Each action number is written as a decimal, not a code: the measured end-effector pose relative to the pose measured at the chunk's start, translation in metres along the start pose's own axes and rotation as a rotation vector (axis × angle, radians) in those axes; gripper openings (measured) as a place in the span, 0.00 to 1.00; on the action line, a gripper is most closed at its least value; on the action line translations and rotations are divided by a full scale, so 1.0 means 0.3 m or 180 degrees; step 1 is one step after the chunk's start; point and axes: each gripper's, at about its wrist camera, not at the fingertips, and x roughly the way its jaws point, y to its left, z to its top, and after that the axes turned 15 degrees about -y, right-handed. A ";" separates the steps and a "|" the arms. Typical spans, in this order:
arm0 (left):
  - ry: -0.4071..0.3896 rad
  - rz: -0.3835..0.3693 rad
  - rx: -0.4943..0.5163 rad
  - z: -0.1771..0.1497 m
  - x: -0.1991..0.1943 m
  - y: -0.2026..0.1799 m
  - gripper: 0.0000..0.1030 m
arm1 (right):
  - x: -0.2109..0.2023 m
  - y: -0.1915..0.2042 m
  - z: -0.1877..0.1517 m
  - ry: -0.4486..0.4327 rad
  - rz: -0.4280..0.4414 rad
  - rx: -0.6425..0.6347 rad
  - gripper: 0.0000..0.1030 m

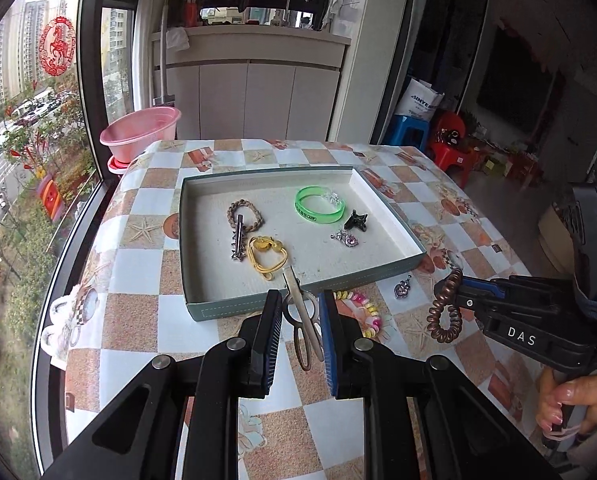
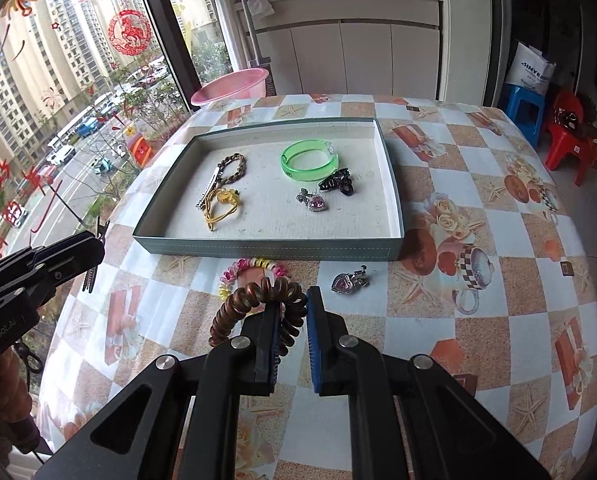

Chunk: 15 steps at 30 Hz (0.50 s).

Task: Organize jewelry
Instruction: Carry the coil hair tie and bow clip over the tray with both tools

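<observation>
Currently left gripper (image 1: pixel 300 312) clamps hair clip (image 1: pixel 304 320); right gripper (image 2: pixel 292 316) clamps brown coil tie (image 2: pixel 254 300); both near tray (image 2: pixel 258 246).

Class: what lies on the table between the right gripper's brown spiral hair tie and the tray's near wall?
The pastel spiral hair tie, seen in the right wrist view, between brown spiral hair tie and tray.
</observation>
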 end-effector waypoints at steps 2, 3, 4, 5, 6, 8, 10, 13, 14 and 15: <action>-0.0036 0.0010 -0.0008 0.028 0.009 0.007 0.32 | -0.003 -0.001 0.035 -0.0037 0.0011 0.0004 0.13; -0.0043 0.0009 -0.0029 0.040 0.015 0.012 0.32 | -0.002 -0.002 0.056 -0.0053 0.0013 0.0009 0.13; -0.0047 0.0010 -0.0057 0.053 0.022 0.018 0.32 | 0.001 -0.003 0.073 -0.0065 0.0016 0.0017 0.13; -0.0049 0.0021 -0.0081 0.063 0.031 0.022 0.32 | 0.004 -0.004 0.090 -0.0073 0.0023 0.0030 0.13; -0.0050 0.0034 -0.0098 0.074 0.039 0.028 0.32 | 0.009 -0.005 0.106 -0.0082 0.0028 0.0046 0.13; -0.0065 0.0058 -0.0114 0.096 0.053 0.035 0.32 | 0.022 -0.007 0.136 -0.0098 0.0038 0.0065 0.13; -0.0083 0.0094 -0.0107 0.119 0.070 0.040 0.32 | 0.041 -0.010 0.167 -0.0101 0.0036 0.0067 0.13; -0.0105 0.0173 -0.0040 0.146 0.103 0.047 0.32 | 0.070 -0.014 0.210 -0.0100 0.0021 0.0068 0.13; -0.0107 0.0214 -0.0010 0.151 0.117 0.050 0.32 | 0.080 -0.016 0.226 -0.0108 0.0009 0.0061 0.13; -0.0094 0.0237 0.0007 0.154 0.131 0.055 0.32 | 0.087 -0.018 0.241 -0.0118 -0.0005 0.0054 0.13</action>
